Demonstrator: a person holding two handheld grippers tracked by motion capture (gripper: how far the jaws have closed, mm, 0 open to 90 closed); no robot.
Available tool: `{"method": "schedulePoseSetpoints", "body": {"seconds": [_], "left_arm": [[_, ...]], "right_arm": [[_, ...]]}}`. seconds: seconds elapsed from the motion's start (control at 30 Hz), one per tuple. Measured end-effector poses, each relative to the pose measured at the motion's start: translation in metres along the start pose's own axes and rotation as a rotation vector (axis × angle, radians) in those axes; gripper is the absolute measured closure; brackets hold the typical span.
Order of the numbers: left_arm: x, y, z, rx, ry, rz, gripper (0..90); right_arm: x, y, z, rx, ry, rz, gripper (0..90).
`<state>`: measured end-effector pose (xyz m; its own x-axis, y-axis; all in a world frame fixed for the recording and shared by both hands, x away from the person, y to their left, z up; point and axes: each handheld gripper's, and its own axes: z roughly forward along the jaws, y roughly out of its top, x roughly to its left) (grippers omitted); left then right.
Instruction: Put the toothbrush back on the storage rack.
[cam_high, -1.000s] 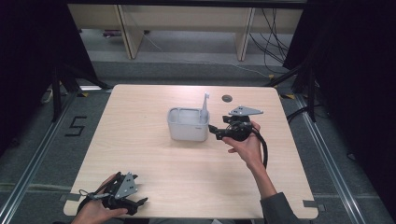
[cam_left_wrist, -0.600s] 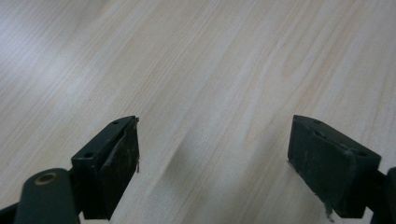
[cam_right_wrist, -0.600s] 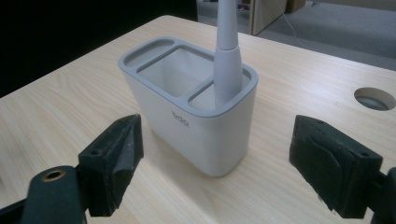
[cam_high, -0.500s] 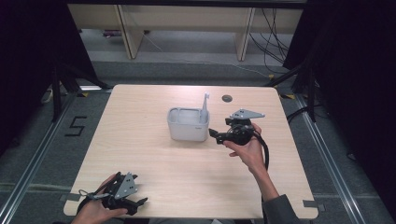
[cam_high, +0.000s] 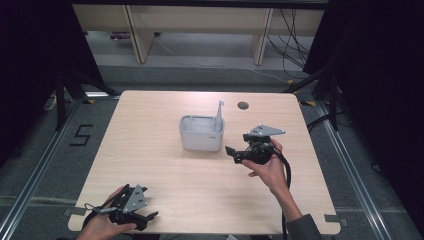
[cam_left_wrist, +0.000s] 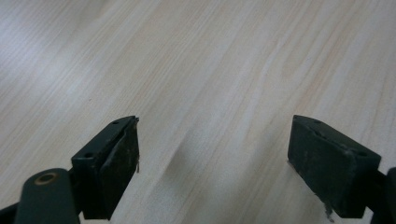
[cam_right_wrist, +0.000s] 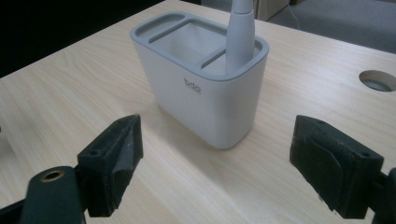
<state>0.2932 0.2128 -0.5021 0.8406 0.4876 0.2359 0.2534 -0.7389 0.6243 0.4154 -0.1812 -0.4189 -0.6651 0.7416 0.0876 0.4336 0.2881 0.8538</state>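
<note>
A white holder (cam_high: 201, 135) with a grey rim and several compartments stands mid-table. A white toothbrush (cam_high: 219, 112) stands upright in its right-hand compartment. My right gripper (cam_high: 231, 154) hovers just right of and nearer than the holder, pointing at it. Its jaws have just been opening and now stand wide, with nothing between them. In the right gripper view the holder (cam_right_wrist: 201, 93) and the toothbrush handle (cam_right_wrist: 240, 37) sit a short way beyond that gripper (cam_right_wrist: 219, 154). My left gripper (cam_high: 150, 217) rests at the near left corner. It is open (cam_left_wrist: 215, 140) over bare wood.
The light wooden table (cam_high: 150, 150) has a round cable hole (cam_high: 243, 105) near its far edge, also seen as a hole (cam_right_wrist: 376, 80) in the right gripper view. Dark floor, shelving and cables surround the table.
The right gripper has drifted slightly toward the near edge, away from the holder. The left gripper and the holder have stayed put.
</note>
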Motion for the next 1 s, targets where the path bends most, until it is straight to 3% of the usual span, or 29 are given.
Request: {"method": "schedulePoseSetpoints", "body": {"seconds": [0.03,0.07,0.23,0.27,0.4,0.47,0.53,0.57,0.6,0.7,0.77,1.0], "left_arm": [[0.000,0.000,0.000,-0.001,0.000,-0.002,16.3],[0.000,0.000,0.000,-0.001,0.000,-0.001,16.3],[0.000,0.000,0.000,0.000,-0.001,-0.001,16.3],[0.000,0.000,0.000,-0.002,-0.001,-0.004,16.3],[0.000,0.000,0.000,0.001,0.000,0.001,16.4],[0.000,0.000,0.000,0.002,0.001,0.000,16.3],[0.000,0.000,0.000,0.000,0.000,0.000,16.3],[0.000,0.000,0.000,0.000,0.000,0.000,16.3],[0.000,0.000,0.000,0.002,0.001,0.000,16.3],[0.000,0.000,0.000,0.001,0.001,0.001,16.3],[0.000,0.000,0.000,0.003,0.001,0.000,16.3],[0.000,0.000,0.000,0.002,0.002,0.000,16.3]], "right_arm": [[0.003,-0.002,-0.001,0.000,-0.005,0.023,18.0],[0.002,-0.002,-0.002,0.005,0.000,-0.001,18.0],[0.006,-0.009,-0.004,0.003,-0.007,0.003,18.0],[0.006,-0.012,-0.006,0.014,-0.012,-0.019,18.0],[0.010,-0.019,-0.006,0.023,0.008,0.013,18.1],[0.008,-0.021,-0.008,0.026,0.001,-0.020,18.0],[0.012,-0.024,-0.009,0.032,0.006,0.015,18.0],[0.010,-0.025,-0.010,0.023,0.006,-0.015,18.0],[0.012,-0.026,-0.011,0.037,0.006,0.016,18.0],[0.012,-0.031,-0.012,0.026,0.004,-0.015,18.1],[0.015,-0.035,-0.013,0.040,0.023,0.010,18.0],[0.017,-0.044,-0.017,0.052,0.021,-0.005,18.0]]}}
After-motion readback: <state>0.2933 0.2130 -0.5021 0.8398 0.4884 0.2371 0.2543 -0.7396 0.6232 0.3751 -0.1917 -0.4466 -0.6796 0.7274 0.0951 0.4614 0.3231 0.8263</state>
